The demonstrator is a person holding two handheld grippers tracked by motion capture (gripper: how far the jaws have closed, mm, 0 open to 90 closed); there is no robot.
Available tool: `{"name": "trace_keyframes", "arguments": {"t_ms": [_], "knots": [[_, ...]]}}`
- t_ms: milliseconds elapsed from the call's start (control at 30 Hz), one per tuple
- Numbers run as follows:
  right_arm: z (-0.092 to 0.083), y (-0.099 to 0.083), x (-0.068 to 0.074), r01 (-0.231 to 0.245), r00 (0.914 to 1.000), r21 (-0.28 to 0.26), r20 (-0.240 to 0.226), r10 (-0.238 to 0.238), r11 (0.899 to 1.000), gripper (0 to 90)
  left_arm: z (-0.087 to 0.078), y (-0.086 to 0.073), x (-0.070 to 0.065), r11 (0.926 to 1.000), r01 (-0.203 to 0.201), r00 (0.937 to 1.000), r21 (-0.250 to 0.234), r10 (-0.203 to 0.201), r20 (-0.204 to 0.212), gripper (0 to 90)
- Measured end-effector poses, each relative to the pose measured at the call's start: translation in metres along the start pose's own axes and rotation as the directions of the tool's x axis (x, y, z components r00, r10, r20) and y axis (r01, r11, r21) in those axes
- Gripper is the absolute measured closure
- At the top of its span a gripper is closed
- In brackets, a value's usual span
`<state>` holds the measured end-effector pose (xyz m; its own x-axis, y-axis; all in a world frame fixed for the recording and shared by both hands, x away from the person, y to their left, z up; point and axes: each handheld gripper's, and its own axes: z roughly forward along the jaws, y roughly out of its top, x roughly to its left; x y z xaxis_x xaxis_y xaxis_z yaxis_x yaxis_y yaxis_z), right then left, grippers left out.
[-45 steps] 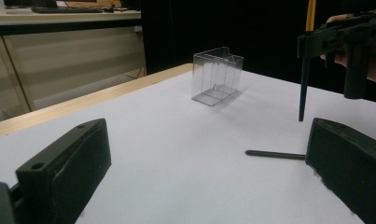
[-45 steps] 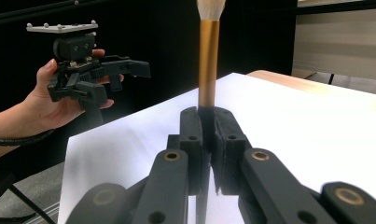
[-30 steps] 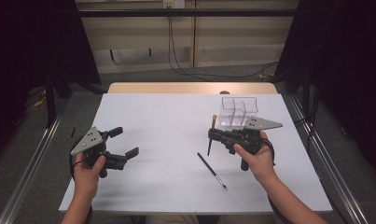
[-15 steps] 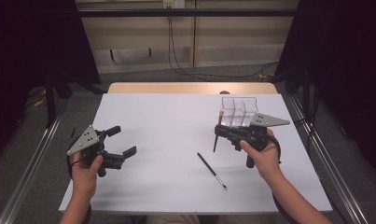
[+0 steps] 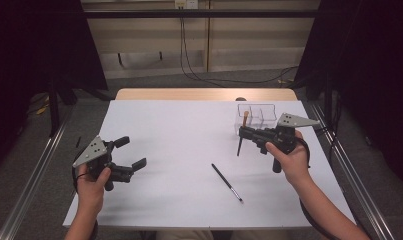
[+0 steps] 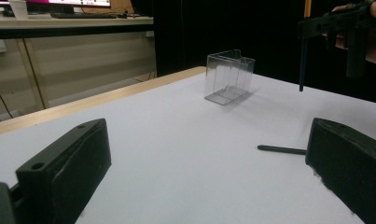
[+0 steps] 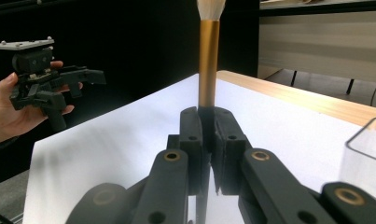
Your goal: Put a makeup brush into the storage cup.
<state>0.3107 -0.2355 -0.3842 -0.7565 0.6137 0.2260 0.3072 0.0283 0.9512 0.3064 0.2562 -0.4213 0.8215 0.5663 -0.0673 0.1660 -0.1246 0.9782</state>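
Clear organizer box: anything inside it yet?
Nothing visible inside the clear organizer box; its compartments look empty. The right gripper holds a brush upright beside it; the near corner is covered in the high view.

A white-topped bench with a pale wooden far edge point(image 5: 204, 94) stands on a grey floor point(image 5: 154, 80). Beyond it runs a beige wall point(image 5: 139, 35) with hanging black cables point(image 5: 186, 60); black curtains point(image 5: 34, 45) darken both sides.

No readable text, label or number anywhere
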Motion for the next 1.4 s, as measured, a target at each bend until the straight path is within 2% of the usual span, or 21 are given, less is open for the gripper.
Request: {"name": "trace_keyframes", "arguments": {"t_ms": [333, 567, 1400], "knots": [[-0.009, 0.006, -0.011, -0.001, 0.9995, 0.0, 0.031, 0.001, 1.0, 84.3, 0.0, -0.001, -0.001, 1.0, 0.003, 1.0, -0.002, -0.003, 0.0, 0.1], [-0.011, 0.012, -0.014, 0.016, 0.9988, 0.013, 0.046, -0.017, 1.0, 84.4, 0.002, -0.002, -0.001, 1.0, 0.006, 1.0, 0.004, -0.006, 0.003, 0.0], [-0.015, 0.03, -0.034, 0.022, 0.9945, 0.018, 0.102, -0.024, 1.0, 84.3, 0.001, -0.002, -0.001, 1.0, 0.008, 1.0, 0.003, -0.008, 0.0, 0.0]]}}
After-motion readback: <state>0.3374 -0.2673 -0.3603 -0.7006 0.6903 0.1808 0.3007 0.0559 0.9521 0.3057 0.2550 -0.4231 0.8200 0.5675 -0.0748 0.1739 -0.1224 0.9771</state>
